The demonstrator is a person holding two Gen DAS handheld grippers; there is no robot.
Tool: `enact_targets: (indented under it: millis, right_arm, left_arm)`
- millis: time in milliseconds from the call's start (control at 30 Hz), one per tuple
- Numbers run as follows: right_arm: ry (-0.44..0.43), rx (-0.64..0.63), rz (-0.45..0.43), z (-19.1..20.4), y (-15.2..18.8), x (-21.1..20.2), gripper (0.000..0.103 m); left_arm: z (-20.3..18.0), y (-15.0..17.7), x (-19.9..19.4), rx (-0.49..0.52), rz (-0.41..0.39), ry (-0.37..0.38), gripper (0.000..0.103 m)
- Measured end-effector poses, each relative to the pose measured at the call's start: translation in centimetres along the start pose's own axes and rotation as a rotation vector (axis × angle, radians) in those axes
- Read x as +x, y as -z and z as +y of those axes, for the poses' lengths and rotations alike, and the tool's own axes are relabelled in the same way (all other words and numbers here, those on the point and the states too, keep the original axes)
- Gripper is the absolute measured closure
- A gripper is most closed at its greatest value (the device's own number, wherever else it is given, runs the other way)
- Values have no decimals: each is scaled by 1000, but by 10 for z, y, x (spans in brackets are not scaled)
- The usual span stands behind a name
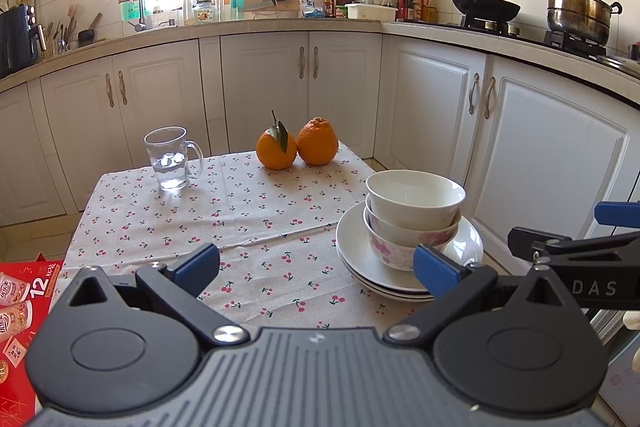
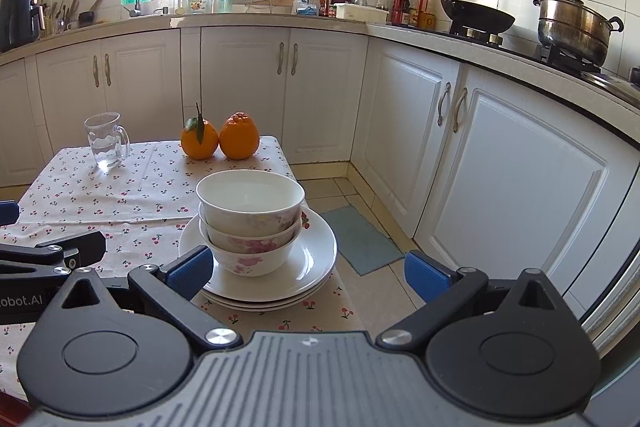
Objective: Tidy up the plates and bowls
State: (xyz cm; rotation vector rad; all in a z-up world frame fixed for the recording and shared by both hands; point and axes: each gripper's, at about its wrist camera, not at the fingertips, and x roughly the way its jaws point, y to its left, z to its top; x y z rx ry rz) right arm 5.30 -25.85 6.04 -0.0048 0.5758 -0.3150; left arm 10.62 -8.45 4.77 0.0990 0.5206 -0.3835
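Bottom bowl (image 2: pixel 251 259) half tucked behind a blue pad; plates (image 1: pixel 360 259) partly covered too; red box (image 1: pixel 24 307) runs off at nine o'clock.

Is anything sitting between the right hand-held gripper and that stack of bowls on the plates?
Nothing visible. The right hand-held gripper is open just in front of the stacked bowls on the plates. The glass mug and oranges sit beyond the stack.
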Motion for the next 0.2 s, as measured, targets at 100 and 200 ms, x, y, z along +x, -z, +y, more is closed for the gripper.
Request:
enact_targets:
  millis: [100, 200]
  right_arm:
    - [0, 0, 1, 0, 0, 0, 0]
    - [1, 0, 1, 0, 0, 0, 0]
  left_arm:
    - [0, 0, 0, 0, 0, 1, 0]
    - [0, 0, 0, -3, 3, 2, 0]
